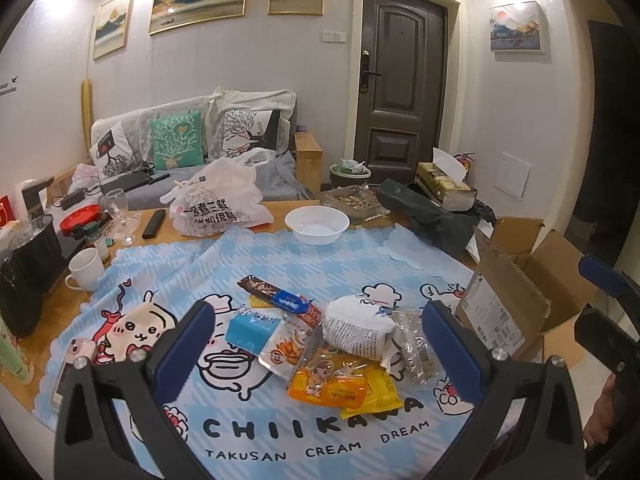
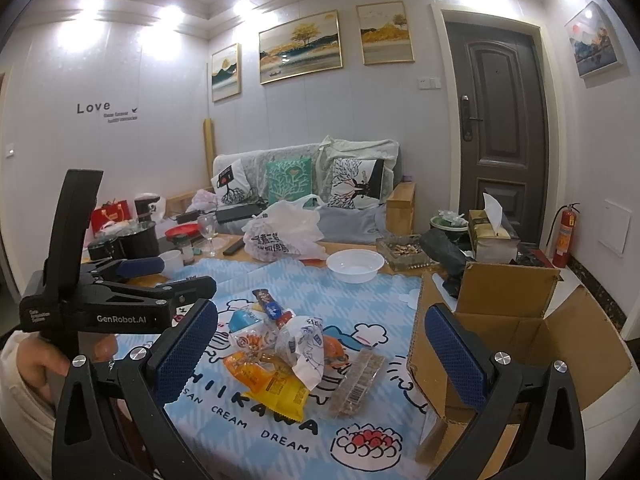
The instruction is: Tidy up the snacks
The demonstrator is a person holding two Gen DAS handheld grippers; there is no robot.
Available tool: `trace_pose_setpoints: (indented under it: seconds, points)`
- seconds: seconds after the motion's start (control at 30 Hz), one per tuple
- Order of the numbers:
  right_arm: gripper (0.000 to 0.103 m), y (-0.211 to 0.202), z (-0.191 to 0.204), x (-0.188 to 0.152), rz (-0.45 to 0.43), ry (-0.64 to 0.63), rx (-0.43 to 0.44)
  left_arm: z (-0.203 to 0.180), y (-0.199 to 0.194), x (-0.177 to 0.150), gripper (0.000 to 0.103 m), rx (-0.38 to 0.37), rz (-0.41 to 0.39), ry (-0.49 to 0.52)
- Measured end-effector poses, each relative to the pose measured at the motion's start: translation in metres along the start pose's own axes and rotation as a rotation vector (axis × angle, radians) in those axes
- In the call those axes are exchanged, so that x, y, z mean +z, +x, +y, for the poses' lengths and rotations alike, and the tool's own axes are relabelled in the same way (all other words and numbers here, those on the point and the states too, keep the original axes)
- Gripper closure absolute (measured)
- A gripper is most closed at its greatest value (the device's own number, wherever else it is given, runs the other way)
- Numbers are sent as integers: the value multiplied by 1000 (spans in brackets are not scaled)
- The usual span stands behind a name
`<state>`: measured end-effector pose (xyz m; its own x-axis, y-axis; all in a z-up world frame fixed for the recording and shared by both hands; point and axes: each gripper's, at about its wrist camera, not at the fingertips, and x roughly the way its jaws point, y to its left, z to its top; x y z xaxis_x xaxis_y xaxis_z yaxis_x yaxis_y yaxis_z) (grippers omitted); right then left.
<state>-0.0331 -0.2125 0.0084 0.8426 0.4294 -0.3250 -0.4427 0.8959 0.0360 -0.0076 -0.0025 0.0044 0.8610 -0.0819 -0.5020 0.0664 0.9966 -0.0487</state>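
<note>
Left wrist view. Your left gripper (image 1: pixel 318 336) stands with jaws spread wide and nothing held, poised above the snack pile (image 1: pixel 320 344) on the blue cartoon cloth (image 1: pixel 192 264) that covers the counter. Contents: a white crumpled wrapper (image 1: pixel 356 328), an orange packet (image 1: pixel 328 386), a blue packet (image 1: pixel 250 330), and a clear tray pack (image 1: pixel 416 348). The cardboard box (image 1: pixel 516 300) sits open on the right.
Risk: the packets overlap, so a closing grip may catch two, or drag the cloth and shift the white bowl (image 1: pixel 317 224).

Right wrist view. Your right gripper (image 2: pixel 320 348) is likewise open and empty. The pile lies between and beyond its fingers, the box just to its right. Your left gripper hangs close on the left, so collision is possible if both reach in.
</note>
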Motion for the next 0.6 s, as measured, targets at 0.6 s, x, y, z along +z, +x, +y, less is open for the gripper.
trace_pose_setpoints:
  seconds: [0.6]
  points:
    - [0,-4,0,-2,1,0,2,-4,-1,0,0,-18,2,-1]
